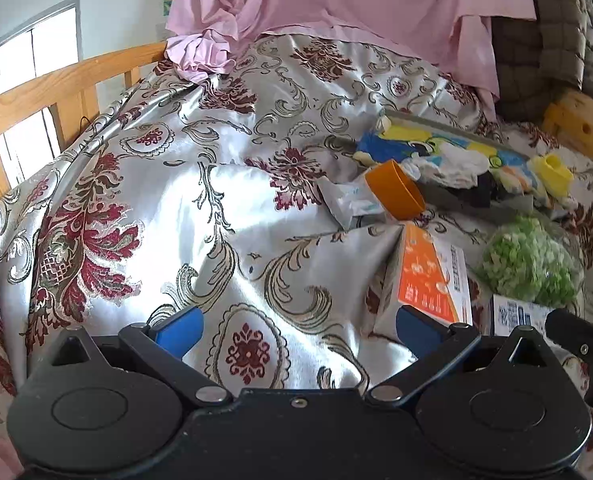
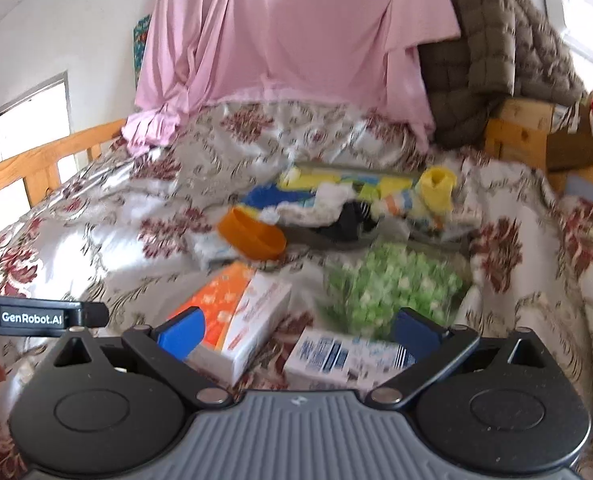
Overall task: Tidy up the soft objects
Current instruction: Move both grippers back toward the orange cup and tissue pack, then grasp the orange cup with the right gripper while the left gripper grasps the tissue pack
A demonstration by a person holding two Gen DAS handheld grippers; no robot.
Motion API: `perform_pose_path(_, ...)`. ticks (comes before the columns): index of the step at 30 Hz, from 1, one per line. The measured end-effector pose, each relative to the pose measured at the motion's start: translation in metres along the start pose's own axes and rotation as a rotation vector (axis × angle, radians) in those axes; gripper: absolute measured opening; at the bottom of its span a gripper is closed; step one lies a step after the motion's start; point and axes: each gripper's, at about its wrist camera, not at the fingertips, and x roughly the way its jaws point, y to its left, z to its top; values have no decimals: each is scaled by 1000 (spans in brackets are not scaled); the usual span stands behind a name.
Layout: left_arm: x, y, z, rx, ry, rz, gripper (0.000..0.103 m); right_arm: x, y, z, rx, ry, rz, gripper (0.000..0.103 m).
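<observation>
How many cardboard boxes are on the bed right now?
2. The orange box lies just ahead of the left jaw of the right gripper; the blue-print box lies beside it, in front of the green bag. The pile may hide more.

"GenRobot.AI" stands in white letters on the black bar [image 2: 32, 317] at the left edge of the right wrist view. Print on the boxes is too blurred to read.

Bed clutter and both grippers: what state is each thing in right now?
left gripper: open, empty, above the bedspread
right gripper: open, empty
orange cup: tipped on its side
orange box: closed, lying tilted
blue-and-white box: closed, lying flat
green bag: lying on the bedspread
pink sheet: draped, bunched at the left
</observation>
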Motion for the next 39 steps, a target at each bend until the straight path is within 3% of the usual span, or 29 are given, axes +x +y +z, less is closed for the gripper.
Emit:
perform_pose_path(11, 17, -6, 26, 46, -69, -11, 102, 22, -10, 6, 49, -19, -29, 103)
perform_pose_path(17, 36, -9, 41, 68, -52, -57, 102, 31, -13, 7, 52, -8, -38, 103)
perform_pose_path(25, 68, -12, 65, 210, -100, -91, 102, 57, -9, 15, -13, -1, -26, 103)
perform_pose_path(32, 104, 10, 81, 146, -96, -187, 102, 94, -5, 33, -93, -20, 20, 103)
perform_pose_path(37, 133, 7, 91, 246, -150, -286, 102, 131, -6, 51, -116, -12, 108, 103)
perform_pose_path(39, 141, 3, 93, 305, -172, -293, 102, 141, -4, 59, -150, -28, 122, 103)
